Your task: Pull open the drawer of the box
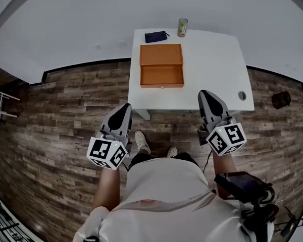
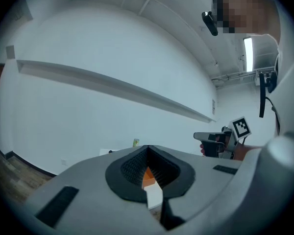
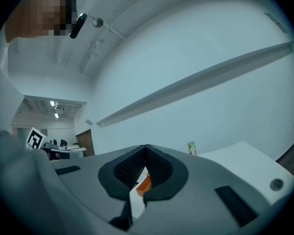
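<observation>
An orange box (image 1: 161,54) sits at the back of the white table (image 1: 212,59). Its drawer (image 1: 162,76) is slid out toward me, its inside showing and a small knob on its front. Both grippers hang short of the table's near edge, above the wooden floor. My left gripper (image 1: 125,108) is shut with nothing in it, and so is my right gripper (image 1: 206,94). In the left gripper view the jaws (image 2: 147,149) meet, with a slice of the orange box (image 2: 148,176) below them. The right gripper view shows its jaws (image 3: 146,149) closed, the box (image 3: 143,184) beneath.
A black pouch (image 1: 156,36) and a green can (image 1: 182,27) lie at the table's far edge. A round cable hole (image 1: 242,95) is at the near right corner. A dark object (image 1: 281,99) sits on the floor to the right, a white rack (image 1: 0,105) far left.
</observation>
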Action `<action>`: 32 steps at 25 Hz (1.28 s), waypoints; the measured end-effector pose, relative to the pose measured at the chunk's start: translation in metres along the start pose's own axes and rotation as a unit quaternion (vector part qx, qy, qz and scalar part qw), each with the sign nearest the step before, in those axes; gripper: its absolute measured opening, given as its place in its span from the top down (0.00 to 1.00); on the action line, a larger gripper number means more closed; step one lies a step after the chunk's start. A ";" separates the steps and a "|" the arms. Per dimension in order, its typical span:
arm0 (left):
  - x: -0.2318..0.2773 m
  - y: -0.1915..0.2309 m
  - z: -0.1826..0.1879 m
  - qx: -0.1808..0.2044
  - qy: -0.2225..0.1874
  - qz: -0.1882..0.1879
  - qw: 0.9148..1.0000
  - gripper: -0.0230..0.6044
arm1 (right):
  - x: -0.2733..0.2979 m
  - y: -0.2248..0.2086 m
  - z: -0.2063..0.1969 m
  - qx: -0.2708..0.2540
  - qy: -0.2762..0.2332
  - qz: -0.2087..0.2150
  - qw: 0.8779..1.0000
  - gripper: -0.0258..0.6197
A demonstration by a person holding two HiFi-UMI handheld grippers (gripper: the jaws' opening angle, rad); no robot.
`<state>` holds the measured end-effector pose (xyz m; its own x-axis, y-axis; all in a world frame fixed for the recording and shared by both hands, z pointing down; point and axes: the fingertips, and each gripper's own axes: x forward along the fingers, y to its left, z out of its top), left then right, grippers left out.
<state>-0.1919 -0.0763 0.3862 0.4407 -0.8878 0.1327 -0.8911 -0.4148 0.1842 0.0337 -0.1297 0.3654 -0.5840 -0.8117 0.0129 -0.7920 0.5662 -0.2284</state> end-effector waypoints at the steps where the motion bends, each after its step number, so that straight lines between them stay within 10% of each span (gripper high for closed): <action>1: -0.004 -0.004 0.002 0.001 -0.003 0.002 1.000 0.95 | -0.005 0.000 0.001 -0.001 0.000 0.001 1.000 0.95; 32: -0.025 0.018 0.020 0.006 -0.013 -0.053 0.998 0.95 | 0.002 0.063 0.009 -0.080 0.000 -0.038 0.996 0.95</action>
<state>-0.2208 -0.0658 0.3665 0.5302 -0.8433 0.0880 -0.8407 -0.5094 0.1835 -0.0158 -0.0970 0.3422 -0.5210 -0.8532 0.0250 -0.8524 0.5185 -0.0678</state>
